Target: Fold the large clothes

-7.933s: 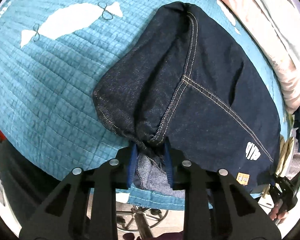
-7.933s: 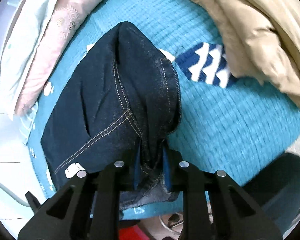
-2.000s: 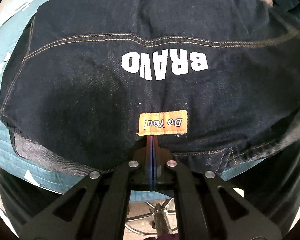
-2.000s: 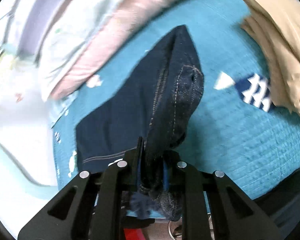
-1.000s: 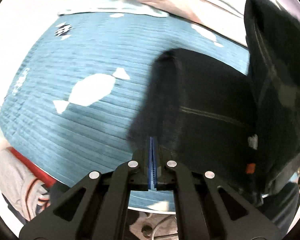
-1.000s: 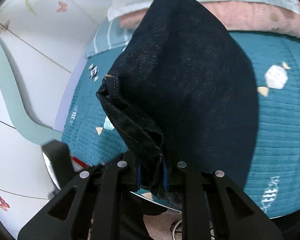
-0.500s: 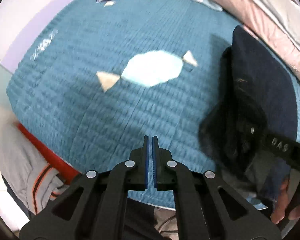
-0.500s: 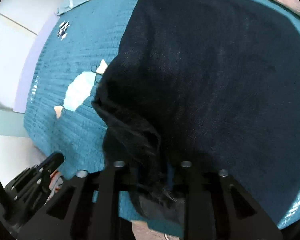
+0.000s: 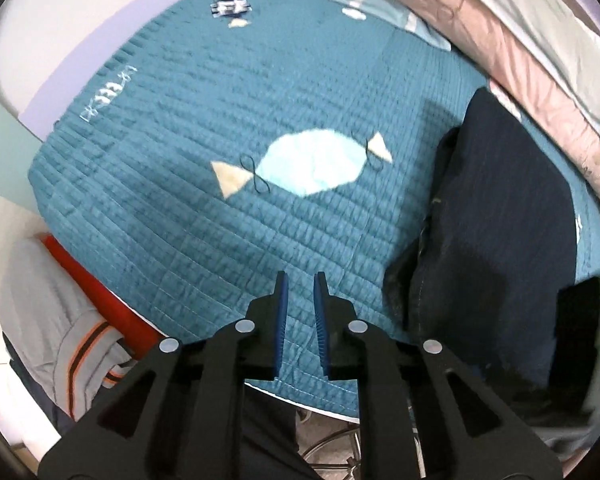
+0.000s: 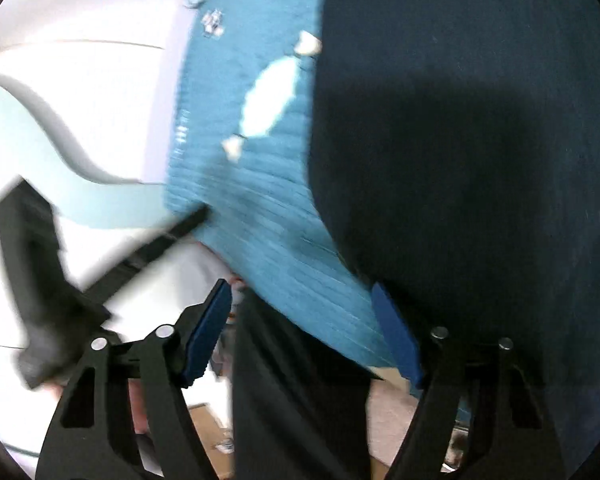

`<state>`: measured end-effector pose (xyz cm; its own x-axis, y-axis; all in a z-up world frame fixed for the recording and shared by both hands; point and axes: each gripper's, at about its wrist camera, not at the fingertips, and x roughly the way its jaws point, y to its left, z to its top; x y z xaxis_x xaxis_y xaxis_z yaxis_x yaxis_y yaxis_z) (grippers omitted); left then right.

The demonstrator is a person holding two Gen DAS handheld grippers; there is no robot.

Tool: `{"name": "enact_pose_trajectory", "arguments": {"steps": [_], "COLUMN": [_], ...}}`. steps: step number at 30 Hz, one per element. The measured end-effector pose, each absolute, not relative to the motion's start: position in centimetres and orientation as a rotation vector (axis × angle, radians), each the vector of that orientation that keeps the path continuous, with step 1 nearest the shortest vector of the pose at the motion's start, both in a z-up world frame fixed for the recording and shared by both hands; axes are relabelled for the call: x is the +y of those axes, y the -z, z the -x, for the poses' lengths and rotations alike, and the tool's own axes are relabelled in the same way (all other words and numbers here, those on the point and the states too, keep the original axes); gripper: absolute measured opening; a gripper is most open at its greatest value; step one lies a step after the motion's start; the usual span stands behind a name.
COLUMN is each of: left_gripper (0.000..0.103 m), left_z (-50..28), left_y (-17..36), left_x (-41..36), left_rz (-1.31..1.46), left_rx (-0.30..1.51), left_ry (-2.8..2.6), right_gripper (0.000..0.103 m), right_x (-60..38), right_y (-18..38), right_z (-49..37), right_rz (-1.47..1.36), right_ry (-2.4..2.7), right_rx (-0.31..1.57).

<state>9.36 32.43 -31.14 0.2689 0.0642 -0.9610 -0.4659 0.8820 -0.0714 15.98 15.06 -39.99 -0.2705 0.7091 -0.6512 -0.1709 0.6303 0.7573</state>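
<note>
The dark denim garment (image 9: 500,216) lies folded on the teal quilt (image 9: 204,128), at the right of the left wrist view. It fills the right half of the right wrist view (image 10: 460,140). My left gripper (image 9: 299,280) is slightly open and empty, over bare quilt to the left of the denim. My right gripper (image 10: 302,292) is wide open and empty, over the quilt's near edge; its right finger (image 10: 396,332) is at the denim's near edge.
Pink and pale bedding (image 9: 512,40) is piled along the far right of the bed. A grey and red garment (image 9: 60,320) hangs below the quilt's left edge. The other gripper's black body (image 10: 32,280) shows at the left of the right wrist view.
My right gripper has opened wide and let go of the denim, which now lies folded over on the quilt. My left gripper has opened a little and stays over bare quilt.
</note>
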Motion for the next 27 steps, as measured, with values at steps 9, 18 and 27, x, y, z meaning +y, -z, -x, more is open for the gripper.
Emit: {"name": "enact_pose_trajectory", "arguments": {"steps": [9, 18, 27], "left_gripper": [0.014, 0.014, 0.015], "left_z": [-12.4, -15.4, -13.3], "left_y": [30.6, 37.4, 36.7], "left_x": [27.1, 21.0, 21.5], "left_rz": [0.28, 0.198, 0.259], "left_rx": [1.242, 1.33, 1.43], "left_ry": [-0.186, -0.048, 0.002], "right_gripper": [0.021, 0.002, 0.006], "right_x": [7.1, 2.0, -0.7], "right_y": [29.7, 38.4, 35.0], "right_z": [-15.4, -16.6, -15.7], "right_rz": [-0.213, -0.175, -0.265], "right_ry": [-0.656, -0.351, -0.321], "right_rx": [1.256, 1.441, 1.626]}}
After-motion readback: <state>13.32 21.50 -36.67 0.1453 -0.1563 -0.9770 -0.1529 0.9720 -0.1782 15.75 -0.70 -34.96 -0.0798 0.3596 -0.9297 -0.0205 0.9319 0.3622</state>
